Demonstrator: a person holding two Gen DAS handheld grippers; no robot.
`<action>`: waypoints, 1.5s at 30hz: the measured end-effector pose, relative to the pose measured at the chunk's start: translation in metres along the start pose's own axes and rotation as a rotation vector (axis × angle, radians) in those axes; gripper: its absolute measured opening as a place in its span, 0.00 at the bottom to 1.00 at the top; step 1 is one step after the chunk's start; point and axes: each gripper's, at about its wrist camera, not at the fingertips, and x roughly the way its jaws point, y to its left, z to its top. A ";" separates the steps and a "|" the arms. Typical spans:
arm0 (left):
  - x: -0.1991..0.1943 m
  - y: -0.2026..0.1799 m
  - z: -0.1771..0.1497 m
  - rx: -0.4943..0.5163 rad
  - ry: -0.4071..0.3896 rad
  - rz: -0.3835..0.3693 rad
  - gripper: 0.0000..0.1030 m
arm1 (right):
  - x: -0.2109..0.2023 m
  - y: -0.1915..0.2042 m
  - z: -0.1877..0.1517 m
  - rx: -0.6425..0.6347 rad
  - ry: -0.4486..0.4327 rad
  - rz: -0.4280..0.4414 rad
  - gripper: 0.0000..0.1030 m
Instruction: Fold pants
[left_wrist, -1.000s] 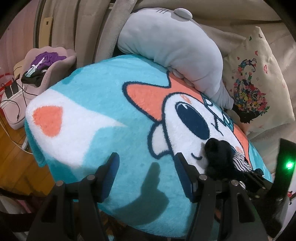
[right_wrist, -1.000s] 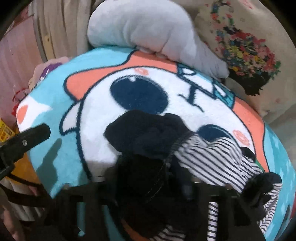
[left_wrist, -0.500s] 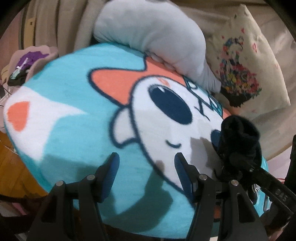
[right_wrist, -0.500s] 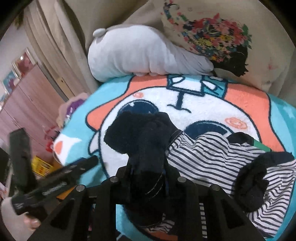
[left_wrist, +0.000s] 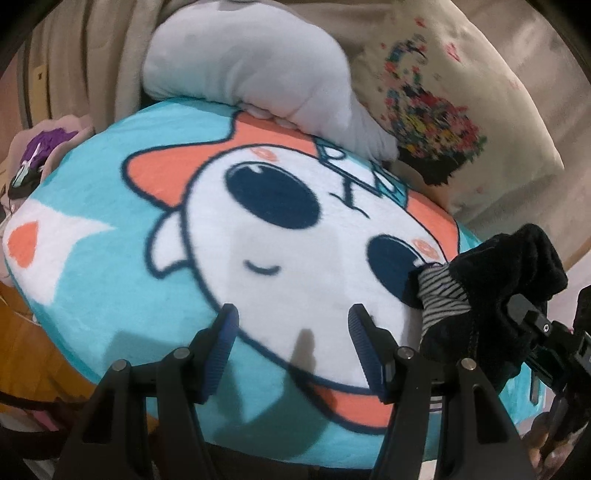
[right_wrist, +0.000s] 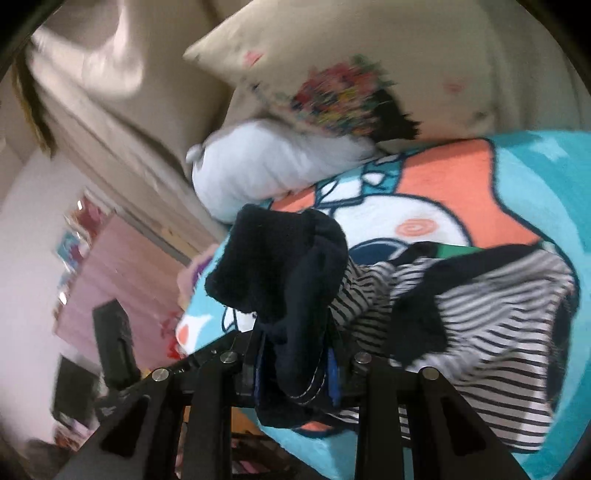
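The pants (right_wrist: 480, 317) are black-and-white striped with dark navy parts, crumpled on the right of a cartoon blanket (right_wrist: 443, 206). My right gripper (right_wrist: 295, 369) is shut on a dark navy bunch of the pants (right_wrist: 280, 269) and holds it lifted. In the left wrist view the pants (left_wrist: 498, 288) hang at the right edge in the right gripper (left_wrist: 532, 325). My left gripper (left_wrist: 291, 343) is open and empty above the blanket's (left_wrist: 110, 221) front part, left of the pants.
A grey plush pillow (left_wrist: 258, 74) and a floral cushion (left_wrist: 443, 110) lie at the back of the bed. A pink bedside stand with purple cloth (left_wrist: 44, 140) is at the left. A wooden floor (left_wrist: 26, 332) shows below the bed's left edge.
My right gripper has lifted the dark bunch of the pants up and tilted. My left gripper has moved right over the blanket, still open.
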 end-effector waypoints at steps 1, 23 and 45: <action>0.001 -0.006 0.001 0.009 0.005 -0.002 0.59 | -0.006 -0.011 0.000 0.031 -0.013 0.013 0.27; 0.040 -0.138 -0.035 0.287 0.096 -0.223 0.59 | -0.110 -0.059 0.021 0.162 -0.243 0.119 0.60; 0.032 -0.133 -0.038 0.271 0.026 -0.250 0.70 | -0.051 -0.097 0.016 0.281 -0.128 0.101 0.59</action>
